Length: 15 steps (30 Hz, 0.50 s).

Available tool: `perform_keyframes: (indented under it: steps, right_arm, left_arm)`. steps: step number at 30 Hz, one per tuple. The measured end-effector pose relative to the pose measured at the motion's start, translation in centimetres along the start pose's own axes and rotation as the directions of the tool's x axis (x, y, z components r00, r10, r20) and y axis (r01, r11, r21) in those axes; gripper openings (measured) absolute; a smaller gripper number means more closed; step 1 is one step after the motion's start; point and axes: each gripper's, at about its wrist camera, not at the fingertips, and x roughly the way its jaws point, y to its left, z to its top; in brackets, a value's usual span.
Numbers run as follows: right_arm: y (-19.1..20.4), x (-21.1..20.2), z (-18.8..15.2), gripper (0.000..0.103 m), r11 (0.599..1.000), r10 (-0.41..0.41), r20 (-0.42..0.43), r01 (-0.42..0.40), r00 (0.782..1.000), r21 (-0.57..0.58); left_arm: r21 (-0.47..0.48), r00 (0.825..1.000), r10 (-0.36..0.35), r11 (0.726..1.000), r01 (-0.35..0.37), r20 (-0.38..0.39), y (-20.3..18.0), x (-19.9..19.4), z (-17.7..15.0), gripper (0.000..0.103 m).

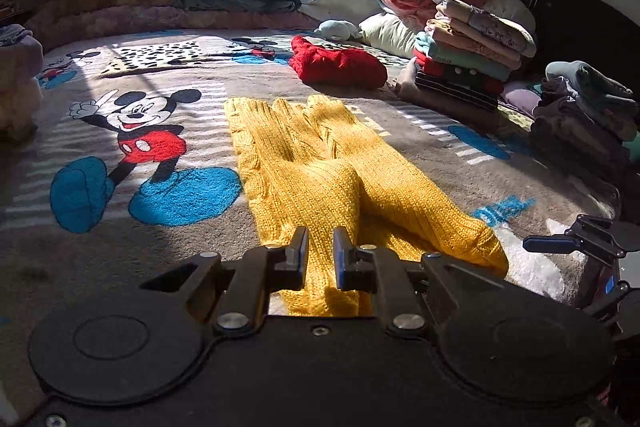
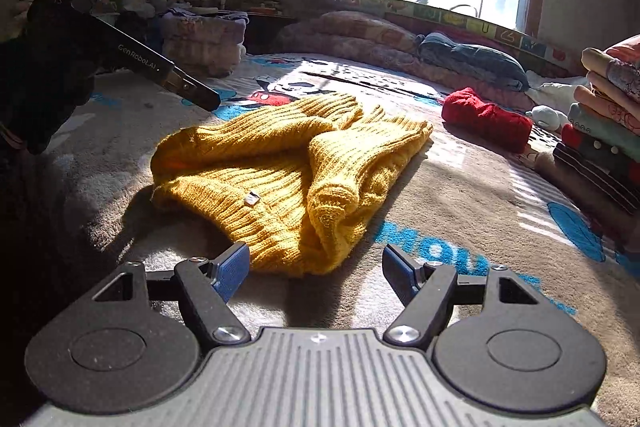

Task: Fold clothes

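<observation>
A mustard-yellow ribbed knit sweater point(image 2: 280, 171) lies near the middle of a plush cartoon-print blanket point(image 1: 120, 239), both sleeves folded in over its body. The left gripper point(image 1: 321, 255) has its jaws drawn narrow, with a ridge of yellow knit rising between them; whether they pinch it cannot be told. The right gripper point(image 2: 314, 267) hovers just short of the sweater's near edge, blue-padded jaws spread wide and holding nothing. Toward the blanket's far right edge sit a bunched red knit point(image 1: 336, 63) and a neat stack of folded clothes point(image 1: 468, 55)
</observation>
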Motion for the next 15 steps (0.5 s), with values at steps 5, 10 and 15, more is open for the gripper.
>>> perform_keyframes:
  steps: [5,10,15]
  right_arm:
    - [0.3,0.0,-0.3,0.073,0.992,-0.021,-0.034,0.017,0.999,-0.128]
    - [0.7,0.7,-1.7,0.073,0.979,-0.064,-0.079,0.048,0.995,-0.197]
    - [1.5,1.7,-1.8,0.073,0.958,-0.085,-0.059,0.065,0.995,-0.281]
  left_arm:
    - [0.156,0.999,0.028,0.987,-0.023,-0.035,-1.0,-2.7,-2.7,0.049]
    - [0.396,0.995,0.092,0.916,-0.070,-0.037,-3.2,-2.8,-6.5,0.049]
    - [0.659,0.978,0.203,0.731,-0.179,0.040,-5.6,0.1,-10.0,0.050]
